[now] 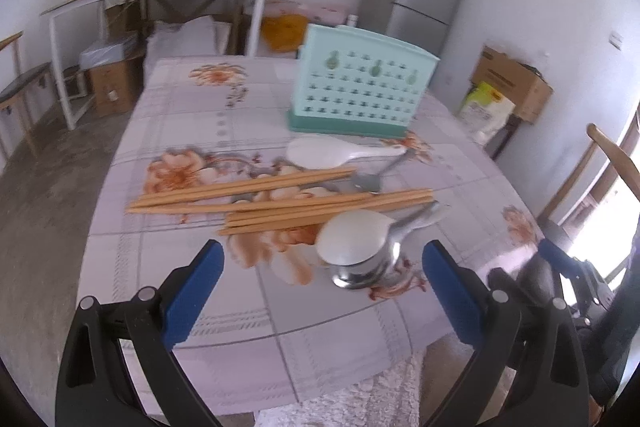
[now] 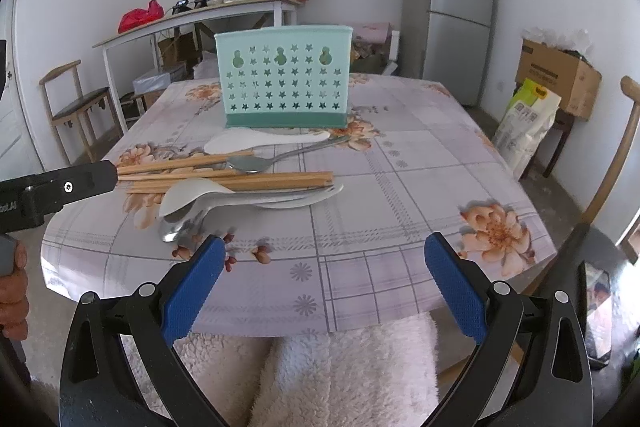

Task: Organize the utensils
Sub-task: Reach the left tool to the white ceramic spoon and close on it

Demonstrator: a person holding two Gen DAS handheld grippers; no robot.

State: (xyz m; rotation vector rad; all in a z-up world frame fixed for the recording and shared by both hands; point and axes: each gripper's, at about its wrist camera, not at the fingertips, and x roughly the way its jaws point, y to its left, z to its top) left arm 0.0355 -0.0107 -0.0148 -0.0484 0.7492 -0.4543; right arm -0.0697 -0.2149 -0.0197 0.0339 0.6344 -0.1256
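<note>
Seeing my left gripper and right gripper spread, empty; teal holder upright ahead, contents hidden; chopsticks lie between.

Bright daylight, blown-out glare at right edge, fisheye bending, dark corners, slight blur

utensil holder stands behind spoons and chopsticks — all on table.

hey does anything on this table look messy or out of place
Yes. The chopsticks, metal spoons and white rice paddles lie jumbled and overlapping on the tablecloth, none in the green holder behind them.
</note>
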